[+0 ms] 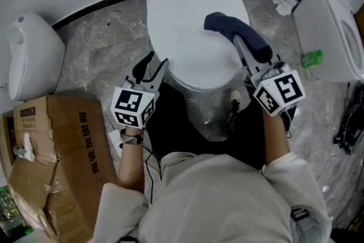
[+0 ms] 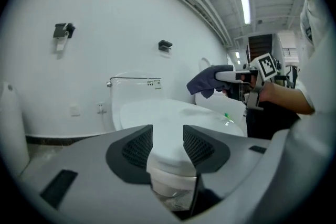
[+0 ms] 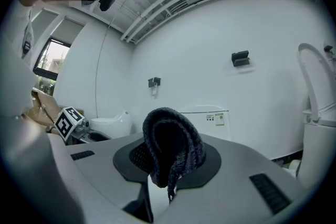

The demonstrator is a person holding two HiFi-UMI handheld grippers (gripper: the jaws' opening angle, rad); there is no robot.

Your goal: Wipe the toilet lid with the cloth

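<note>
Closest in, the left gripper (image 1: 156, 64) hovers at the front-left edge of the toilet, its jaws partly apart and holding nothing; only the lid's front rim shows in the gap between them. The right gripper (image 1: 243, 47) has its jaws clamped on the dark blue cloth (image 1: 234, 30), which hangs over the right side of the closed toilet lid (image 1: 185, 20) and looks just clear of the surface. So the cloth is picked up and in place, but by my reading the wiping itself is all still to do. The lid is bare, nothing blocking the sweep. Further out, a cardboard box (image 1: 57, 145) sits left and a second toilet (image 1: 333, 25) right, both well clear.
</note>
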